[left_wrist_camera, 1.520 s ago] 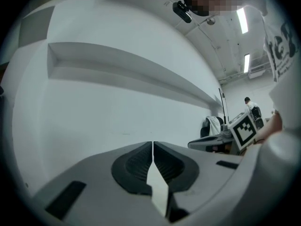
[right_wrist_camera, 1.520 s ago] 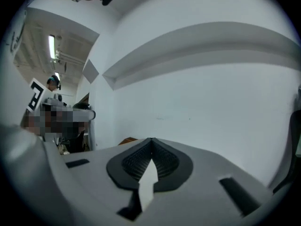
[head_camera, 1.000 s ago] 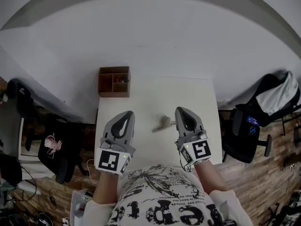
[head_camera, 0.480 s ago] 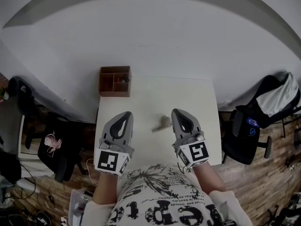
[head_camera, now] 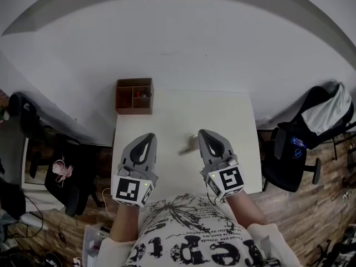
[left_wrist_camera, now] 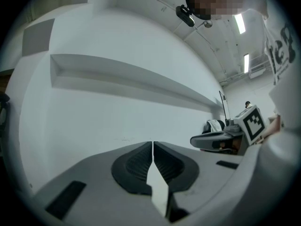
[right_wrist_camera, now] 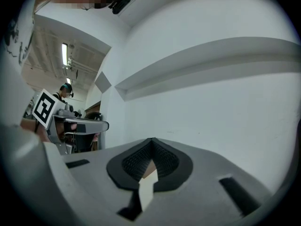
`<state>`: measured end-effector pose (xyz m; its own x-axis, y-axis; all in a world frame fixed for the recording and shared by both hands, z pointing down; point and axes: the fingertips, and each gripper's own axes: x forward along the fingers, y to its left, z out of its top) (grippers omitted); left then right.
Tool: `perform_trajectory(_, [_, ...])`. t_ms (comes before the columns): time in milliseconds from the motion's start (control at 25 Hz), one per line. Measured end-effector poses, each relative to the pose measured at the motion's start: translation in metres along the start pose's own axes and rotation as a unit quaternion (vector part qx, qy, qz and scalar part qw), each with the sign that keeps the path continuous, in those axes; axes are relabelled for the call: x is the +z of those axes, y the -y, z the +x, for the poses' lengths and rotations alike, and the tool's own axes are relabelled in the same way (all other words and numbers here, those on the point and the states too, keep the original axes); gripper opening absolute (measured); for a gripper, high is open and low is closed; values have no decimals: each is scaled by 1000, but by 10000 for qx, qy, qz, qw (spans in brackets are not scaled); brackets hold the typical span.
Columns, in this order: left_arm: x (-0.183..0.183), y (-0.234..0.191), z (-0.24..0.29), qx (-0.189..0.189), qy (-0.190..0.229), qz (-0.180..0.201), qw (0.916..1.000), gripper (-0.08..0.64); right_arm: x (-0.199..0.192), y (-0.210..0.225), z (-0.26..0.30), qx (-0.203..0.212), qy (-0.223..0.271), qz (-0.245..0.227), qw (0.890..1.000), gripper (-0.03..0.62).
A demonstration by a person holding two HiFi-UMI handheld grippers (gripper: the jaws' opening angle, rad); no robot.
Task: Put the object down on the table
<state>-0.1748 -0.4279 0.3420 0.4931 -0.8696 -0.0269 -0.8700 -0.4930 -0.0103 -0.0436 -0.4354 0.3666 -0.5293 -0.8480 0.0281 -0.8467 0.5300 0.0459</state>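
Observation:
A small grey metallic object (head_camera: pixel 185 148) lies on the white table (head_camera: pixel 172 115), and the right gripper hides most of it. My right gripper (head_camera: pixel 203 133) is held just over it, jaws shut with nothing between them. In the right gripper view the pads (right_wrist_camera: pixel 153 140) meet and point at the white wall. My left gripper (head_camera: pixel 147 136) hovers over the table's left part, shut and empty. Its tips (left_wrist_camera: pixel 152 143) are pressed together in the left gripper view. Neither gripper view shows the object.
A brown wooden box (head_camera: pixel 133 95) with compartments stands at the table's back left corner. A black chair (head_camera: pixel 28 121) stands to the left. Another chair with a backpack (head_camera: pixel 325 113) stands to the right. A white wall with a ledge (left_wrist_camera: pixel 131 79) rises behind the table.
My right gripper has drifted left and slightly back toward the person, now covering most of the grey object. The left gripper has stayed in place.

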Motion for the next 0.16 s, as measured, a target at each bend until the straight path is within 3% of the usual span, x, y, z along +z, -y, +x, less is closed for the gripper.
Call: perform_trajectory(160, [-3,-2,-2,-15,37,-10,10000,12,-1,-2,0,11,-12,13,10000,-12])
